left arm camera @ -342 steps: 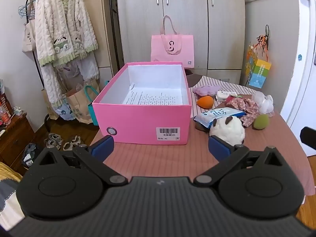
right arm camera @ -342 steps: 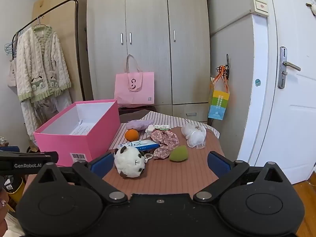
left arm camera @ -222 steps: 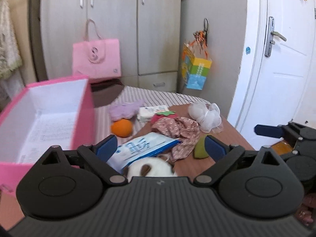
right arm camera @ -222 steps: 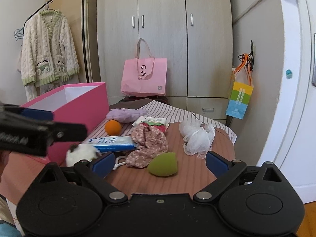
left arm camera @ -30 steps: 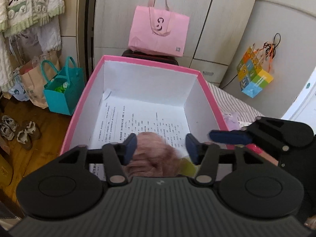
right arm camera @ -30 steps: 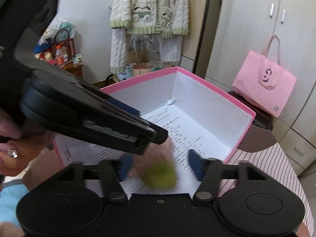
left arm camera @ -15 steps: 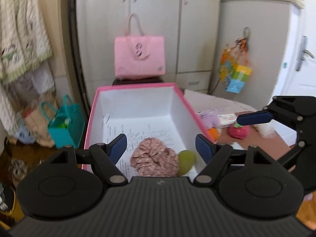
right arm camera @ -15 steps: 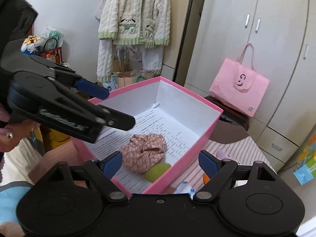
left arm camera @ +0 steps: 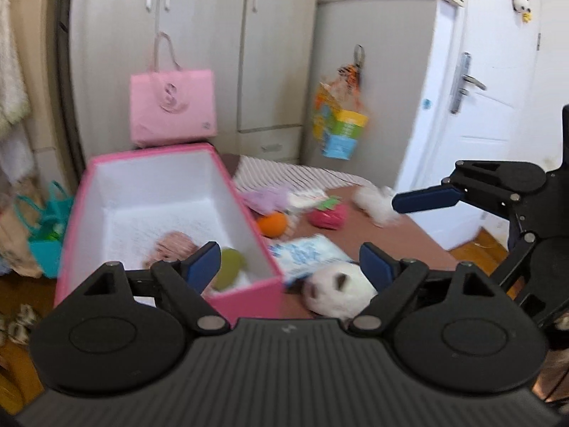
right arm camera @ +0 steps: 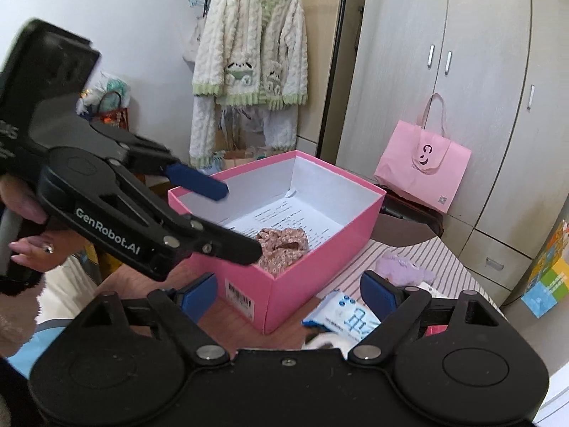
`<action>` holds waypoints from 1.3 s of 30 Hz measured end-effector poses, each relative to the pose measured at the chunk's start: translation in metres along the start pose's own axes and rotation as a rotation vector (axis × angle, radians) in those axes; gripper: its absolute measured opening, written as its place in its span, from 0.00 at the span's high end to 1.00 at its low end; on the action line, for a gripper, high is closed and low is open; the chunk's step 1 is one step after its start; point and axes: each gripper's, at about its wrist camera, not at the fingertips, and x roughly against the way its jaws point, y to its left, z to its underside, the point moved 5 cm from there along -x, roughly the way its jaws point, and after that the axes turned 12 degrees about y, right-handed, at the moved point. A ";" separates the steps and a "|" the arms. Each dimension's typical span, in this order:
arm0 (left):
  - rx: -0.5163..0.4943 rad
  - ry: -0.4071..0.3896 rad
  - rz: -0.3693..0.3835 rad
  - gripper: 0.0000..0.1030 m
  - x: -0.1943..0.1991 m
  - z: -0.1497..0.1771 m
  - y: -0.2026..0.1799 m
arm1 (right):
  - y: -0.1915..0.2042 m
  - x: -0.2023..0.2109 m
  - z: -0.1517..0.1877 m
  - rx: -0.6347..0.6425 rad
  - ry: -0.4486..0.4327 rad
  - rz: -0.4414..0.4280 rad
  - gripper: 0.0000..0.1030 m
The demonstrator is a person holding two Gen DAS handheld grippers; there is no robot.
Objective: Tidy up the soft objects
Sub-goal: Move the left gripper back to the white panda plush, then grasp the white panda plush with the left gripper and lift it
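The pink box (right arm camera: 313,235) stands open on the brown counter (left arm camera: 409,235), and everything else is placed here against it. Inside the box, on the printed sheet lining its floor, lies the floral fabric piece (right arm camera: 282,243), bunched up toward the near end; in the left wrist view the green sponge (left arm camera: 229,270) sits just beside it in the box's near right corner. The left gripper (left arm camera: 290,263) hangs above the box's near right corner with its jaws spread wide and nothing between them. The right gripper (right arm camera: 288,291) is likewise spread open and empty, held over the counter just in front of the box's barcode end. Just outside the box's right wall, near that corner, rests the white panda plush (left arm camera: 338,290), with the blue-and-white tissue pack (left arm camera: 306,254) touching it on the far side. Further along the same wall, on the counter, are the orange ball (left arm camera: 272,224), a red strawberry-shaped item (left arm camera: 327,213) and a lilac plush (right arm camera: 405,270) on the striped cloth (right arm camera: 448,267); a white mesh puff (left arm camera: 373,203) sits well apart from the box, toward the door. Behind the box's far end a pink tote bag (right arm camera: 425,167) stands against the wardrobe (right arm camera: 480,71), and to the box's left a cream knitted cardigan (right arm camera: 252,57) hangs on a rack.
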 end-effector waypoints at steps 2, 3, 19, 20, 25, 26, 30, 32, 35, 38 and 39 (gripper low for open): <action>-0.004 0.007 0.004 0.17 -0.006 0.001 -0.009 | -0.007 0.004 0.013 -0.017 -0.010 -0.002 0.09; -0.009 0.009 0.004 0.17 -0.010 0.002 -0.013 | -0.010 0.005 0.019 -0.026 -0.006 -0.001 0.09; -0.002 0.119 0.069 0.19 -0.094 0.026 -0.067 | -0.053 -0.038 0.106 -0.190 0.001 -0.062 0.09; 0.014 0.129 0.061 0.19 -0.100 0.028 -0.067 | -0.056 -0.044 0.110 -0.208 0.007 -0.063 0.09; 0.063 0.148 0.032 0.21 -0.123 0.036 -0.065 | -0.060 -0.077 0.123 -0.218 0.002 -0.045 0.10; 0.067 0.139 0.028 0.21 -0.127 0.036 -0.065 | -0.060 -0.081 0.124 -0.224 -0.005 -0.041 0.10; 0.084 0.102 -0.025 0.21 -0.139 0.037 -0.062 | -0.055 -0.095 0.122 -0.224 -0.042 -0.034 0.11; 0.088 0.089 -0.036 0.21 -0.142 0.038 -0.061 | -0.050 -0.102 0.119 -0.216 -0.053 -0.037 0.11; 0.118 0.065 -0.050 0.21 -0.145 0.041 -0.056 | -0.045 -0.109 0.117 -0.214 -0.083 -0.043 0.13; 0.121 0.063 -0.050 0.24 -0.147 0.045 -0.055 | -0.039 -0.116 0.117 -0.200 -0.122 0.024 0.16; 0.121 0.058 -0.042 0.27 -0.146 0.046 -0.054 | -0.036 -0.118 0.118 -0.192 -0.130 0.049 0.17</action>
